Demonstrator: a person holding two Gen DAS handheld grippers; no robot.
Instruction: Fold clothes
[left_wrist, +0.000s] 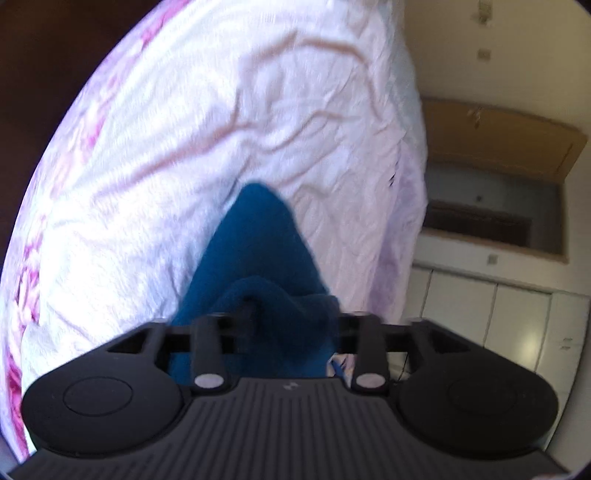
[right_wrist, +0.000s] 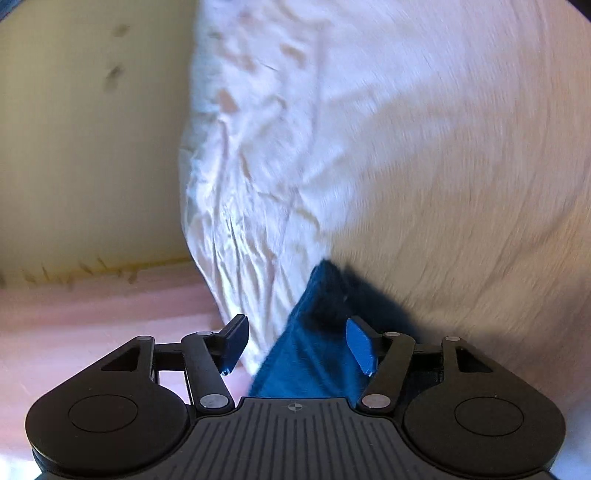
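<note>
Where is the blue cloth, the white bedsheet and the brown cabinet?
blue cloth (left_wrist: 255, 236): left wrist view, its raised fold.
white bedsheet (left_wrist: 207, 110): left wrist view, wrinkled middle.
brown cabinet (left_wrist: 498, 144): left wrist view, its door.

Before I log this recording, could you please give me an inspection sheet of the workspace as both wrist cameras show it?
Surface: a bed under a wrinkled white bedsheet with a pink floral print along one side.
Job's things: one blue garment, bunched and draped at the left gripper, a part also lying between the right gripper's fingers.
Clutter: nothing seen.
Grippers: left gripper appears shut on the blue garment, its fingertips hidden by cloth; right gripper open, jaws apart.
Cables: nothing seen.
Surroundings: white cabinet doors and a wooden-framed recess in the left view; a cream wall in the right view. Both views are motion-blurred.
</note>
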